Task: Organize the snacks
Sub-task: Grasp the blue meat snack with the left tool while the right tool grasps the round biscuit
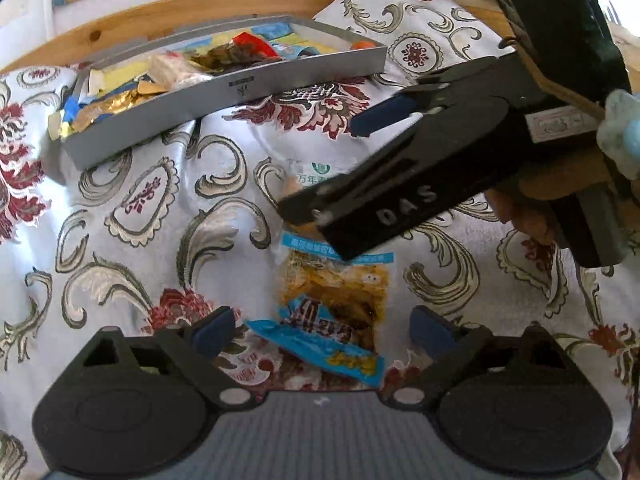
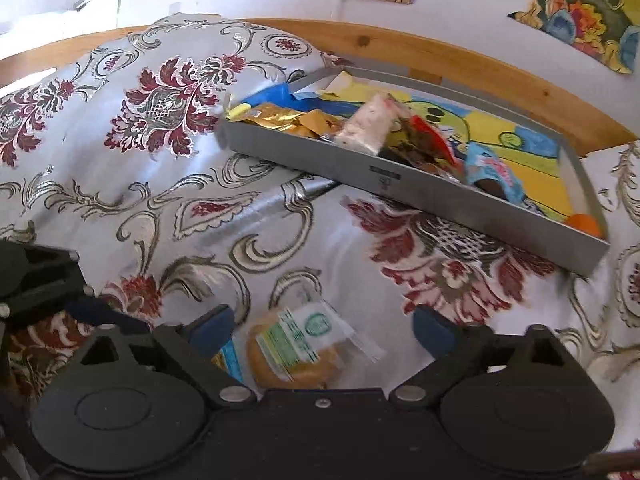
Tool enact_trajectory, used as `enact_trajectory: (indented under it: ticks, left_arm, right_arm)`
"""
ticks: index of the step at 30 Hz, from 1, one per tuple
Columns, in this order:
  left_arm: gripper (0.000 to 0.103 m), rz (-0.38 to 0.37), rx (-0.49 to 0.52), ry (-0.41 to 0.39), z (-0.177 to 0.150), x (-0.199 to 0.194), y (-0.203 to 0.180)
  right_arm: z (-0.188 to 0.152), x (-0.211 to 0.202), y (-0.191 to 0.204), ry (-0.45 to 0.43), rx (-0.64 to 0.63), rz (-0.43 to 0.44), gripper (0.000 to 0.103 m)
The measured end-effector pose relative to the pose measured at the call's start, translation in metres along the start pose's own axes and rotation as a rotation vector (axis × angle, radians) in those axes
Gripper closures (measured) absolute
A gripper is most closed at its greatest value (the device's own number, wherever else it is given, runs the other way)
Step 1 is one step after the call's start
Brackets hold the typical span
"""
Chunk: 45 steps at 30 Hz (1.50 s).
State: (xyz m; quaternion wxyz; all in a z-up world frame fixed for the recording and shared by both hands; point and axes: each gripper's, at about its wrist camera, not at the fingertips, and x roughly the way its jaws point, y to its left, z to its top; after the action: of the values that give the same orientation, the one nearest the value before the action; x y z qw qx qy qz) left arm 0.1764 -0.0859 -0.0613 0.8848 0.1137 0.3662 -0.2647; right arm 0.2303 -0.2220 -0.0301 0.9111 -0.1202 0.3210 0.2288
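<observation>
Your left gripper (image 1: 320, 332) hangs w/ fingers spread over a crinkly blue-orange snack packet (image 1: 332, 320) on the glossy damask bedspread (image 1: 140, 208). Right gripper (image 2: 322, 330), fingers apart, frames a round bun in clear wrap (image 2: 296, 354). Beyond, grey rectangular tray (image 2: 420, 196) holds foil snacks.

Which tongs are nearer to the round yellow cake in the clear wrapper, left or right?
Right. The right tongs hang open directly over the cake, which lies between their fingers. The left tongs are open over the blue and orange snack packet, nearer the person.
</observation>
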Motion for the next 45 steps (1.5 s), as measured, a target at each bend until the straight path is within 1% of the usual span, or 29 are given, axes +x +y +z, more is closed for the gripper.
enact_trajectory:
  ticks: [1, 3, 5, 9, 13, 19, 22, 27, 32, 39, 45]
  left_arm:
    - [0.008, -0.008, -0.002, 0.003, 0.0, 0.0, 0.0]
    - [0.009, -0.022, 0.008, 0.012, 0.001, 0.001, -0.001]
    - [0.01, -0.014, 0.022, 0.014, 0.001, 0.002, -0.003]
    - [0.018, -0.015, 0.011, 0.018, 0.002, 0.002, -0.003]
    - [0.022, -0.019, -0.017, 0.022, 0.003, 0.004, 0.001]
    - [0.026, -0.017, -0.008, 0.018, 0.002, 0.003, -0.002]
    - [0.028, -0.016, -0.024, 0.017, 0.001, 0.002, -0.001]
    - [0.03, -0.003, -0.061, 0.018, -0.003, -0.003, 0.005]
    - [0.029, 0.006, -0.083, 0.019, -0.005, -0.007, 0.008]
    - [0.024, -0.002, -0.086, 0.035, 0.001, -0.003, 0.01]
    - [0.017, -0.017, -0.105, 0.056, 0.006, 0.004, 0.012]
  right_arm:
    - [0.001, 0.002, 0.001, 0.004, 0.005, 0.013, 0.016]
    - [0.002, 0.005, 0.004, 0.012, 0.0, 0.029, 0.018]
    - [-0.001, 0.008, 0.009, 0.029, -0.022, 0.031, 0.022]
    - [-0.008, 0.011, 0.012, 0.049, -0.038, 0.026, 0.025]
    - [-0.013, 0.009, 0.013, 0.055, -0.069, 0.006, 0.03]
    - [-0.018, 0.005, 0.01, 0.061, -0.071, -0.021, 0.037]
    - [-0.02, 0.001, 0.008, 0.061, -0.072, -0.04, 0.04]
    - [-0.029, -0.007, -0.003, 0.068, -0.014, -0.069, 0.044]
    - [-0.041, -0.023, -0.01, 0.079, 0.069, -0.087, 0.045]
    - [-0.061, -0.046, -0.009, 0.084, 0.146, -0.102, 0.045]
    - [-0.069, -0.053, -0.006, 0.076, 0.183, -0.097, 0.045]
